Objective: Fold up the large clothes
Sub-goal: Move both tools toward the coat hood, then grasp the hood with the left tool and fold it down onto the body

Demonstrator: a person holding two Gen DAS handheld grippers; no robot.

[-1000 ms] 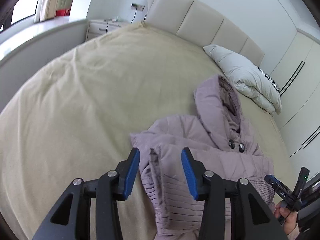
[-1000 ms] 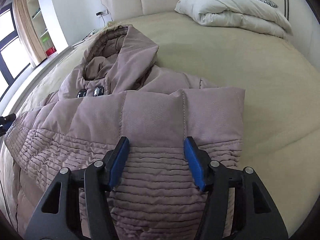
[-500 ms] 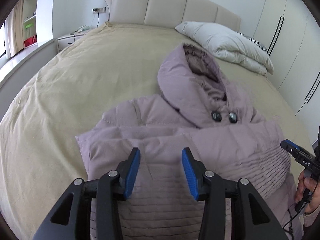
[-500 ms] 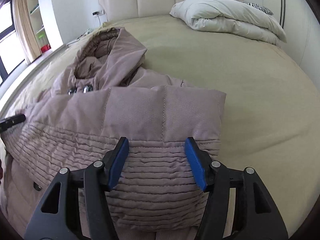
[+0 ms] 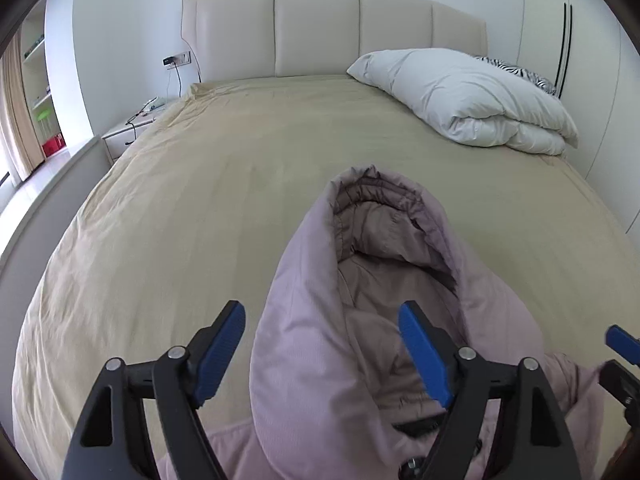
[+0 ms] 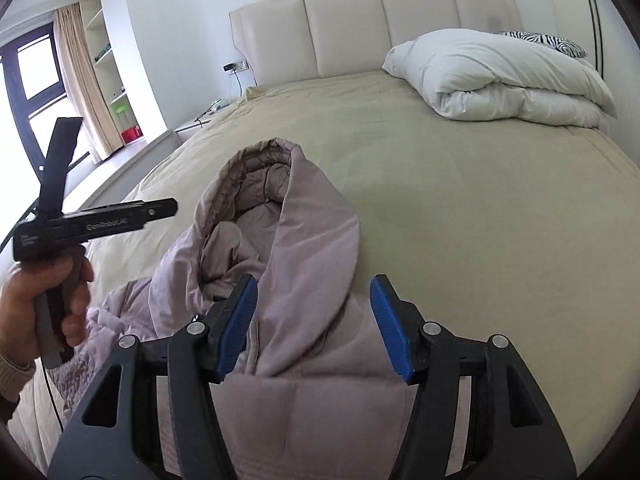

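Mauve hooded jacket (image 5: 320,320) on bed (image 5: 200,200) near foot edge, left gripper (image 5: 322,354) jaws opening over hood, right gripper (image 6: 314,328) spread, nothing pinched

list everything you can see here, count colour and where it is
padded hooded jacket: one, dusty mauve, lying on the near part of the bed, hood pointing toward the headboard
bed cover: one, beige, spread over the whole bed
upholstered headboard: one, cream, at the far end of the bed
folded duvet: one, white, far right corner of the bed
zebra-print pillow: one, black and white, behind the duvet
bedside table: one, white, left of the bed by the wall
curtain: one, beige, by the window at left
left gripper: one, black with blue fingers, jaws opening over the hood, gripping nothing
right gripper: one, black with blue fingers, apart above the jacket
hand: one, holding the left gripper's handle
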